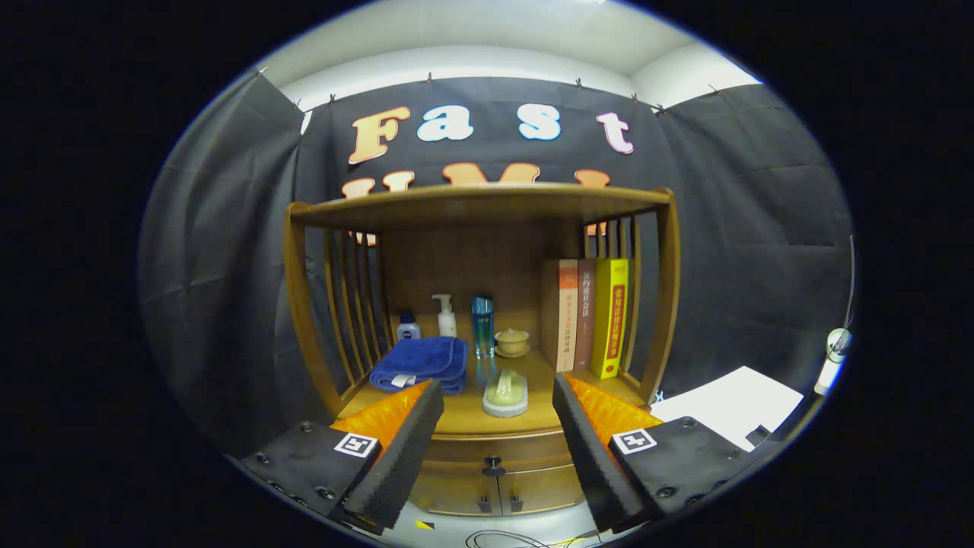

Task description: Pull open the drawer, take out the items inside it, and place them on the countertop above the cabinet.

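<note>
Your gripper hangs with its fingers spread wide, gripping nothing, in front of the wooden cabinet. The drawer is closed, its dark knob between and below your fingertips. On the countertop above it lie a folded blue towel, a soap dish, bottles and upright books

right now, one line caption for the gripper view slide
Open gripper faces a wooden cabinet, its drawer shut, with towel, bottles and books on the countertop.

Dim booth, sharp centre, edges perhaps warped
</note>
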Demonstrator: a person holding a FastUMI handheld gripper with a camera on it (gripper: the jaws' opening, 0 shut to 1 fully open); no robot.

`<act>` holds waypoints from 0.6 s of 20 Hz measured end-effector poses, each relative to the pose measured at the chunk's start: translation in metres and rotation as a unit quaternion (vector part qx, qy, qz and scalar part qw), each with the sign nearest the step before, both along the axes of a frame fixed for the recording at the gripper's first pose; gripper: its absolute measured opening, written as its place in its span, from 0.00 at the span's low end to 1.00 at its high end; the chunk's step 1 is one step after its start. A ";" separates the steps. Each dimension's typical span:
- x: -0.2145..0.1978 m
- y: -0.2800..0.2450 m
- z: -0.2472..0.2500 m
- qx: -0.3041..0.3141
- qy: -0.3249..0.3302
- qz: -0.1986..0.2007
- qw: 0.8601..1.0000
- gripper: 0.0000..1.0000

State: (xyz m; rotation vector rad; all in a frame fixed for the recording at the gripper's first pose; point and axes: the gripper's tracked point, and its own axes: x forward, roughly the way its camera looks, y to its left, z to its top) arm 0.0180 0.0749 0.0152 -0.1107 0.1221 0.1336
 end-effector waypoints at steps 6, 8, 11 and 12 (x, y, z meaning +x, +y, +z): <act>-0.015 -0.013 0.041 0.002 -0.034 -0.006 0.999 0.96; -0.017 -0.012 0.041 0.002 -0.033 -0.005 0.999 0.96; -0.016 -0.012 0.038 -0.003 -0.030 -0.003 1.000 0.96; -0.015 -0.012 0.039 -0.005 -0.030 -0.003 1.000 0.96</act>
